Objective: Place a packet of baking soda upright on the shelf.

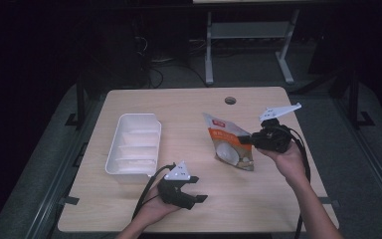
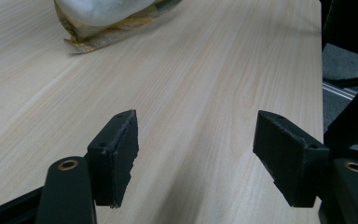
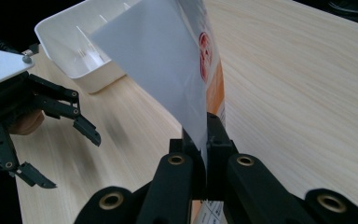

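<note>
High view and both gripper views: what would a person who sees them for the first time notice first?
First the orange and white snack bag, right of the table's middle, pinched at its edge by the shut right gripper. Next the white divided tray on the left side of the wooden table. Then the left gripper, open and holding nothing, near the front edge.

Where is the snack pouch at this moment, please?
In the high view, the snack pouch sits right of centre on the table, clamped by the right gripper, with the white tray to its left.
</note>
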Demonstrator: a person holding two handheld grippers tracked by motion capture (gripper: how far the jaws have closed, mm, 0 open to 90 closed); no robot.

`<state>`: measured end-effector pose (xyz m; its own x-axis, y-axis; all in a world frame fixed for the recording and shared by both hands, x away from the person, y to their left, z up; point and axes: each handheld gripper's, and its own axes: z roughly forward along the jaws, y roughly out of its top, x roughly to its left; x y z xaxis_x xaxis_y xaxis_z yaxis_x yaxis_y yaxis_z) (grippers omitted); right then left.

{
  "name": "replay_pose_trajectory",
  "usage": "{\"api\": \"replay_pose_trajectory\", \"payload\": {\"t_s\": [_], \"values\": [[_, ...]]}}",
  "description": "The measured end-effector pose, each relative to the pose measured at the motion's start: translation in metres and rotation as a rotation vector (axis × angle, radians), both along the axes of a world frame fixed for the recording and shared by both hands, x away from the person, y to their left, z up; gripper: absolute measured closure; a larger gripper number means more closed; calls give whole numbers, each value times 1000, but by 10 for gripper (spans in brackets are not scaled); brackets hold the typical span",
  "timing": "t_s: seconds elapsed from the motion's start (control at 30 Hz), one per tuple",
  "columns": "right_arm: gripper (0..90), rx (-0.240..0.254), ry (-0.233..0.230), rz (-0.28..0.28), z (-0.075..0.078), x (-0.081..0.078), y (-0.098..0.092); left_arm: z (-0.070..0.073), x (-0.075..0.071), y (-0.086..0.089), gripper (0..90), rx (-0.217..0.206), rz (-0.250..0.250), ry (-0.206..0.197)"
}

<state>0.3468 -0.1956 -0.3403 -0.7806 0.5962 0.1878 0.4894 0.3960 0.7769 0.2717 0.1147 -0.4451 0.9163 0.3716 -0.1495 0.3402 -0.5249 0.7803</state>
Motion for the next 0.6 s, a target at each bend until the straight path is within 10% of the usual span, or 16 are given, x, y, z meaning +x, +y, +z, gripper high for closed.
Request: {"api": "replay_pose_trajectory", "payload": {"t_s": [0.6], "values": [[897,38,-6,34,19,19,25,0,-3,1,273,0,-9,-28]]}}
